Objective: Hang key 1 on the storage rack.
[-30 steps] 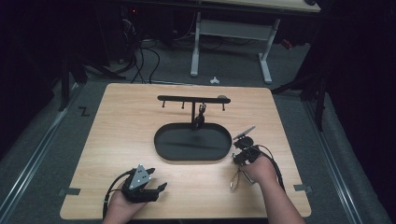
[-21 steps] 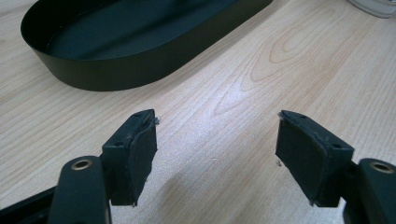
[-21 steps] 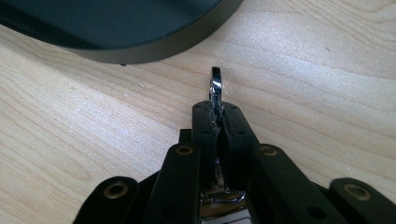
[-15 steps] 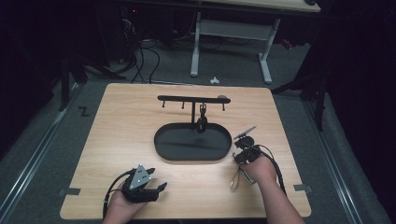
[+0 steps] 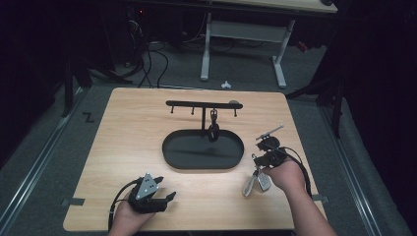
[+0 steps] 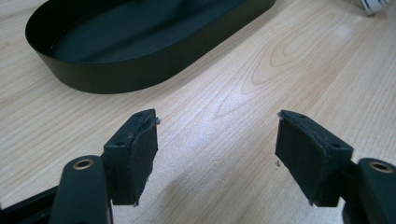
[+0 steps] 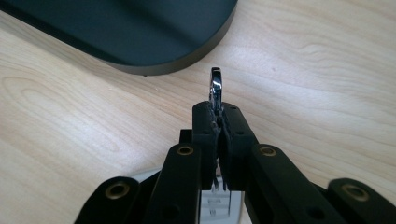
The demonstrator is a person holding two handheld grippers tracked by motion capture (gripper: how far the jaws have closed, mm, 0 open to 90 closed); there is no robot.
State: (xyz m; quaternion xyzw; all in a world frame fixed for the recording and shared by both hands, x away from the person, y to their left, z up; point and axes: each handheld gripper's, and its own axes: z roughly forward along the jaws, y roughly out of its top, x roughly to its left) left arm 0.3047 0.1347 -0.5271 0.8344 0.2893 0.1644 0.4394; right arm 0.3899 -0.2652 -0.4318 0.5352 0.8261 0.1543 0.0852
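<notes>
The right claw (image 7: 218,114) is pinched on the shiny metal clip (image 7: 215,87) of a bunch of keys (image 5: 256,182) dangling just above the counter (image 5: 128,142) beside the black tray (image 5: 202,165); it looks light, rigid, slippery and loosely swinging, while the left claw (image 6: 217,151) rests spread wide.

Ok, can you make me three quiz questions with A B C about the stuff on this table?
1. Where is the bunch of silver keys?
A. in the tray
B. on the light wooden table, right of the tray
C. on the floor

2. What colour is the oval metal tray?
A. black
B. red
C. white

3. How is the left gripper?
A. shut on the keys
B. shut on nothing
C. open

Answers: 1 B, the keys lie on bare wood beside the right hand. 2 A, its walls and floor are black. 3 C, a wide gap shows wood between its pads.
</notes>
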